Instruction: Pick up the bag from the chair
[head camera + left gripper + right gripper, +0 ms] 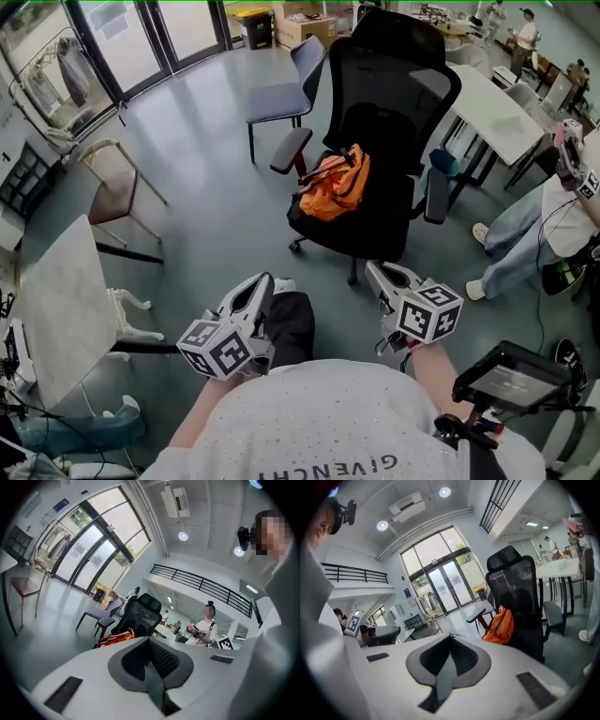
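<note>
While bag lies on chair seat, open floor before it, table beside.

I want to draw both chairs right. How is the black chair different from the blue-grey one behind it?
The black chair has a tall back with a headrest, armrests and a rolling base; the blue-grey chair has a lower back, no armrests and thin straight legs. The black chair holds an orange bag; the blue-grey chair's seat is bare. Both stand on the grey floor.
</note>
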Motion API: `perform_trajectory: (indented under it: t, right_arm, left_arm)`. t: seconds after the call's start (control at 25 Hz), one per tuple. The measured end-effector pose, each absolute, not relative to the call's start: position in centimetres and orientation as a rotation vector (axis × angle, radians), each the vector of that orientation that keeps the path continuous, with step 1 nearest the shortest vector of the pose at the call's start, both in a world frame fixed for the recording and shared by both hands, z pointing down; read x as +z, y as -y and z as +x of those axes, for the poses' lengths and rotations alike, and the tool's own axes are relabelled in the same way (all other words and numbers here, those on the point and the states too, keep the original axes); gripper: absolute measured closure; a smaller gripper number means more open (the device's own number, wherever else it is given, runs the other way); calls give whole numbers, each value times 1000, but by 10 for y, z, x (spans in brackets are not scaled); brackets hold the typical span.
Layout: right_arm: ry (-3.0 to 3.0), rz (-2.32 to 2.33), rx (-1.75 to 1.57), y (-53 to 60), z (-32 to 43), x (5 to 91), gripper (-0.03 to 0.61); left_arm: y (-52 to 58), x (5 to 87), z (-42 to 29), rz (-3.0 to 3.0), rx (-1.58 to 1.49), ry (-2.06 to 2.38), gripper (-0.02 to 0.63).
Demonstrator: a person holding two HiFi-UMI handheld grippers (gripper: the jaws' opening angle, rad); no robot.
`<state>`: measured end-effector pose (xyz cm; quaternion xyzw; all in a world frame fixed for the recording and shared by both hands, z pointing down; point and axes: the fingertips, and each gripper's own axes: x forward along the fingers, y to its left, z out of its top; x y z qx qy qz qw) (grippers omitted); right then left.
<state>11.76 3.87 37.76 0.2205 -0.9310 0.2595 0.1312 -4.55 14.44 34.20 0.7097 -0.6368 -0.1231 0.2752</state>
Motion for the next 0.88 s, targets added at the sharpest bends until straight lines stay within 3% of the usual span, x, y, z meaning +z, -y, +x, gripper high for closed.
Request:
perform_trajectory:
  t: [0.4, 0.88]
  right_arm:
    - [2758, 745, 1200, 45, 84, 376, 572]
    - [2579, 939, 1374, 193, -1, 432, 572]
  left_arm:
    - [-32, 355, -80, 1996, -297, 1554, 612]
    - [119, 393, -167, 2056, -132, 1298, 612]
